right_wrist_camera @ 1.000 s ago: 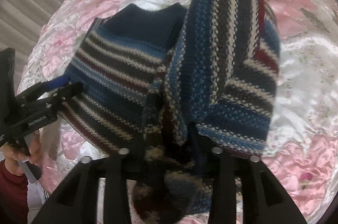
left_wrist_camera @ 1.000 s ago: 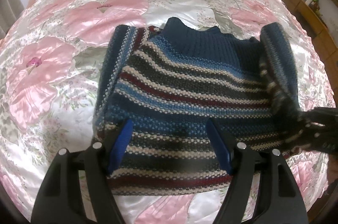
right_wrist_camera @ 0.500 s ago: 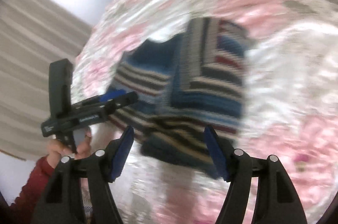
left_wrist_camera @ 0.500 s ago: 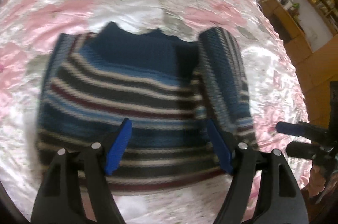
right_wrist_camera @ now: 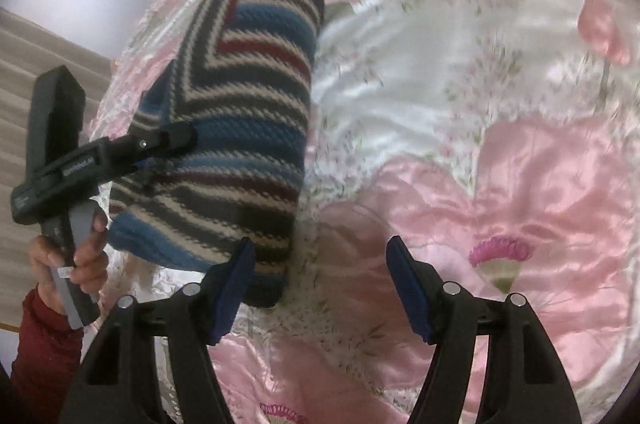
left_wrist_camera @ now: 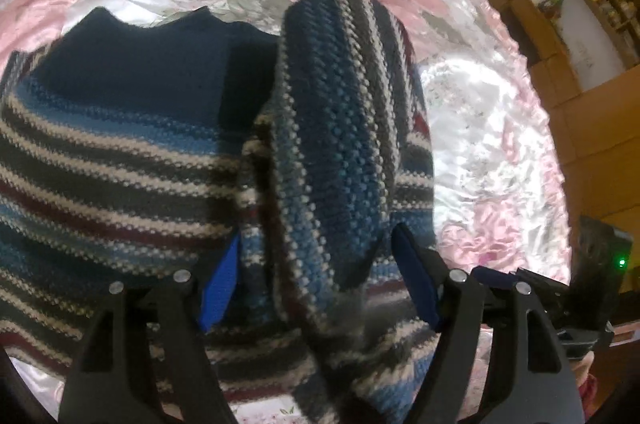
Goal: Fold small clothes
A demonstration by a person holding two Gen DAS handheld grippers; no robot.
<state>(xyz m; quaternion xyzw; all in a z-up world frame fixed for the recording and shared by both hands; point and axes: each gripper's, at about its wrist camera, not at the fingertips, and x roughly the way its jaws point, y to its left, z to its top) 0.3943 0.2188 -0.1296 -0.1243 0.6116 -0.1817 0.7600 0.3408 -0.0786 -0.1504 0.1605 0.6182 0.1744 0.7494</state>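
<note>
Between the blue pads of the left gripper [left_wrist_camera: 316, 284], set wide apart: folded-over sleeve [left_wrist_camera: 332, 143] of the striped sweater [left_wrist_camera: 112, 163], running lengthwise through the gap. Nothing clamped; whether either pad touches the knit cannot be told from the left wrist view. Sleeve laid down the front of the body panel, stripes crossing those underneath. Navy collar [left_wrist_camera: 140, 63] at the far edge, flat. From the right wrist view, left gripper [right_wrist_camera: 176, 139] seen side-on over the near edge of the sweater [right_wrist_camera: 240, 127], tips low against the knit, handle held in a hand [right_wrist_camera: 72, 256] with a dark red cuff [right_wrist_camera: 44, 344].

Right gripper [right_wrist_camera: 320, 288]: fingers also spread, empty. Only bedspread [right_wrist_camera: 500, 183] in the gap. Left pad [right_wrist_camera: 232, 288] just beside the lower corner of the sweater, overlapping it in view; contact not resolvable. Same gripper visible low at the right edge of the left wrist view [left_wrist_camera: 496, 278], off the garment, green indicator light [left_wrist_camera: 621, 262] lit on its body.

Sweater lying on pink floral satin bedspread [left_wrist_camera: 480, 143], partly folded, one side turned in. Fabric glossy, creased. Wooden cabinets [left_wrist_camera: 588, 127] beyond the bed on the right; pleated beige curtain [right_wrist_camera: 20, 71] at the left.
</note>
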